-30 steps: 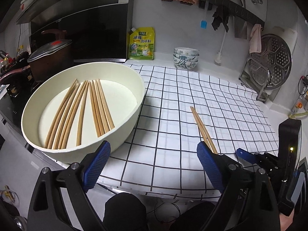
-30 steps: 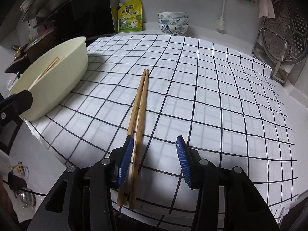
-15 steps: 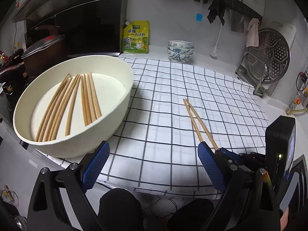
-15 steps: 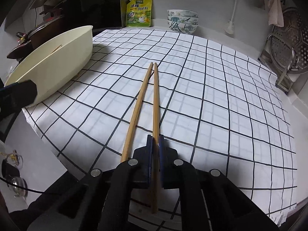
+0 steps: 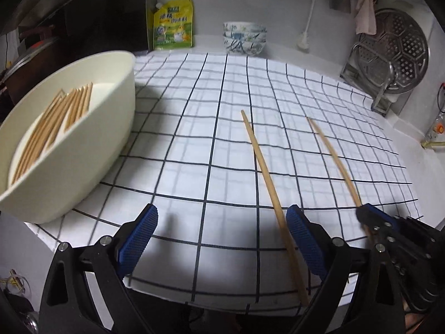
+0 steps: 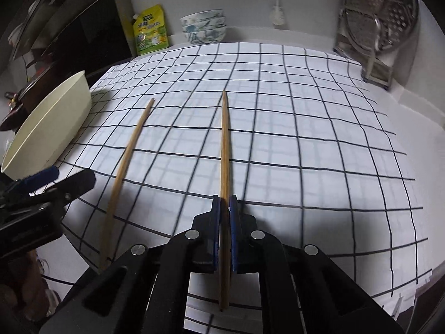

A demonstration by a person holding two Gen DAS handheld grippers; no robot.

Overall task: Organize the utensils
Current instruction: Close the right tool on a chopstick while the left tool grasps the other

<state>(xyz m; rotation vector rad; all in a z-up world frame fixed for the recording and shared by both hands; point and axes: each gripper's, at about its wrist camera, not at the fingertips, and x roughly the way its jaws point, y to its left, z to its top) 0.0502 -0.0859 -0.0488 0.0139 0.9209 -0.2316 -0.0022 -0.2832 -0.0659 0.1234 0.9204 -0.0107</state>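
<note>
The loose chopstick (image 5: pixel 267 172) is left lying on the checked cloth (image 5: pixel 194 128), long axis running away from the wide-open, empty left gripper (image 5: pixel 221 239), just inside its right pad. The right gripper (image 6: pixel 224 229) is clamped on the other chopstick (image 6: pixel 224 144). Basin (image 5: pixel 116 117) sits off left, so not much room there.

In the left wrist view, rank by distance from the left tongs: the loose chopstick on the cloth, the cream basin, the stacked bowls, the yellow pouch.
From the left tongs, which stand open:
1. Loose chopstick, lying just inside the right finger.
2. Cream basin, on the left, holding chopsticks.
3 and 4. Stacked bowls and yellow pouch, both at the back wall; too close to call.
</note>
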